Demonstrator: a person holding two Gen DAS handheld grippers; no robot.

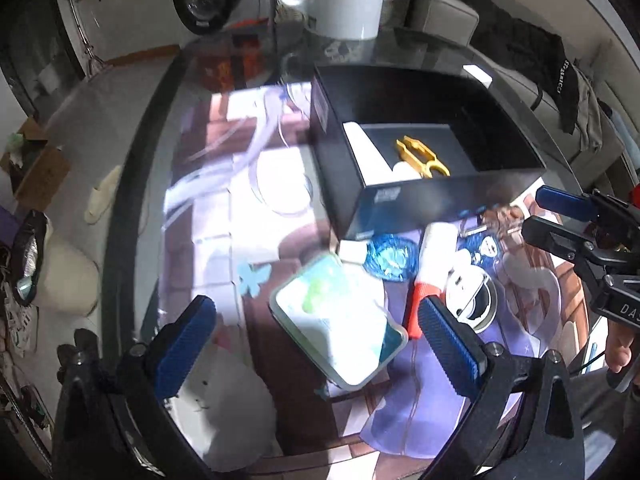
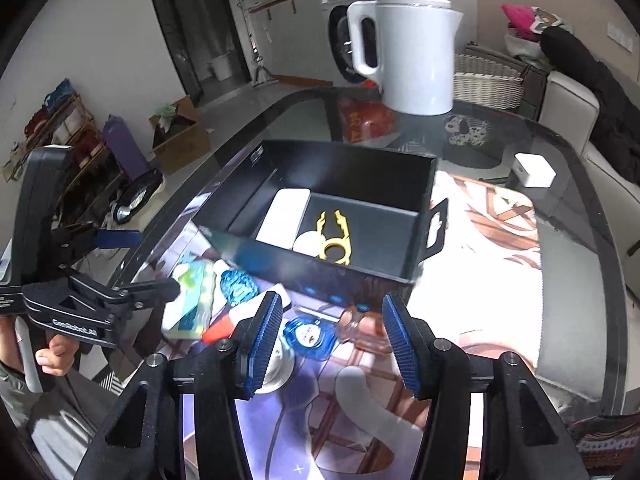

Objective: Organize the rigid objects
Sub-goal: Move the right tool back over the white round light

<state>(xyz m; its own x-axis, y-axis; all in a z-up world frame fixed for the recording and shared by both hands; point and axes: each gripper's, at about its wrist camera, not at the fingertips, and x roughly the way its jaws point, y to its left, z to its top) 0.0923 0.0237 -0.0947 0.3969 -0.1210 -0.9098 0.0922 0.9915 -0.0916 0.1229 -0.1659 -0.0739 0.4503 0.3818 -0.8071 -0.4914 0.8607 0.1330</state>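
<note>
So the sort looks partway done. The black box [image 2: 352,216] already has three things in it: a flat white block [image 2: 285,218] in the narrow compartment, and a yellow clip-like tool [image 2: 334,240] plus a small white round thing [image 2: 309,242] in the bigger one.

Still loose on the worktop [image 2: 568,248], just at 6 o'clock of the box's near wall in the right wrist view: a green-and-white flat case [image 1: 340,320], a crinkly blue wrapped piece [image 1: 390,258], a white tube with a red end [image 1: 430,268], a blue round piece [image 2: 308,334], a white round thing [image 1: 472,298] and a small clear bottle [image 2: 360,326]. They're bunched close, some touching. My guess is at least half the job is left.

The left gripper [image 1: 320,350] is wide open and holding nothing, with the green case sitting between its fingers but not pinched. The right gripper [image 2: 328,340] is open and empty too, hanging over the blue piece and the little bottle.

Surface is a dark glass top over an anime-style print, lots of glare. A white kettle [image 2: 412,56] stands at 12 o'clock past the box, a small white cube [image 2: 534,170] at 2 o'clock. Behind that there's a washing machine [image 2: 360,8], a wicker basket [image 2: 488,76], a sofa with dark clothes and a cardboard box on the floor.
</note>
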